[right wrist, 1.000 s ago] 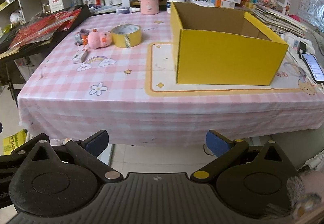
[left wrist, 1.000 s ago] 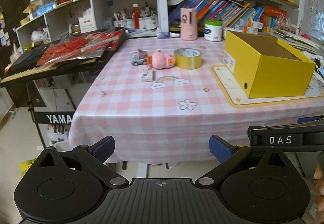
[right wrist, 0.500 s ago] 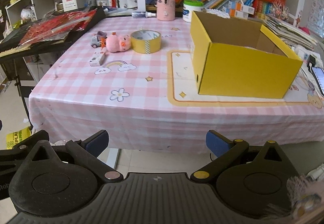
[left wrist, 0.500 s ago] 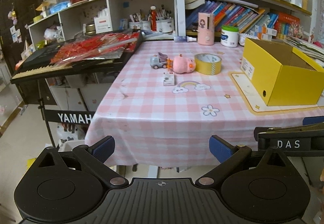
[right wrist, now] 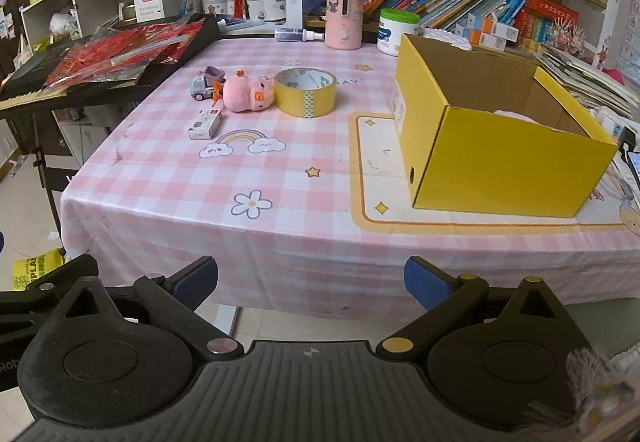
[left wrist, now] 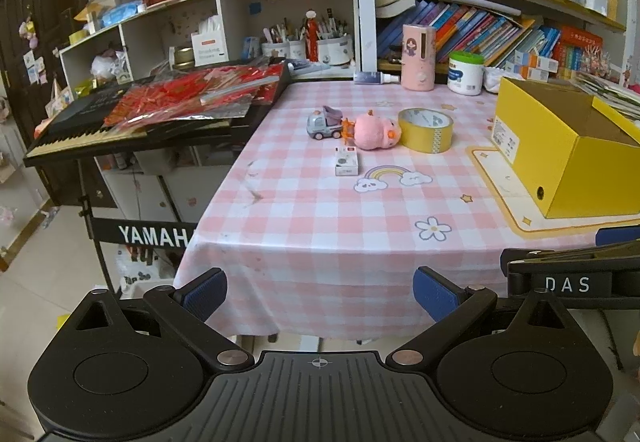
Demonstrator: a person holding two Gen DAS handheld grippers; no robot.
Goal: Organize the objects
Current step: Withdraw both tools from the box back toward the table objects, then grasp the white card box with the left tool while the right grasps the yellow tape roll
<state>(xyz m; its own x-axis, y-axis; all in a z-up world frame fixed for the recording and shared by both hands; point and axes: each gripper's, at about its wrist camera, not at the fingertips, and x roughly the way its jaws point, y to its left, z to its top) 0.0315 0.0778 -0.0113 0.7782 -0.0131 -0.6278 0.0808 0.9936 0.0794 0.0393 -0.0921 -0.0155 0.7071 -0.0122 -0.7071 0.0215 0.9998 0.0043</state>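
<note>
Left of the yellow box (right wrist: 496, 146), tape roll (right wrist: 306, 92), pink plush (right wrist: 246, 94), toy truck (right wrist: 206, 82) and small carton (right wrist: 205, 124) cluster for loading; both the left hand-held gripper (left wrist: 320, 290) and right hand-held gripper (right wrist: 311, 280) hover wide, empty, off the worktop (right wrist: 304, 198).

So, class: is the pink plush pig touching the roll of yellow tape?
Touching. The right wrist view shows the pig pressed against the tape roll, with no cloth visible between them.

A lived-in home study or child's room is indicated: crowded bookshelves (left wrist: 496, 30) are seen behind a table (left wrist: 320, 210) covered in pink gingham, and a keyboard (left wrist: 132, 122) is set alongside, near pen pots (right wrist: 256, 6).
</note>
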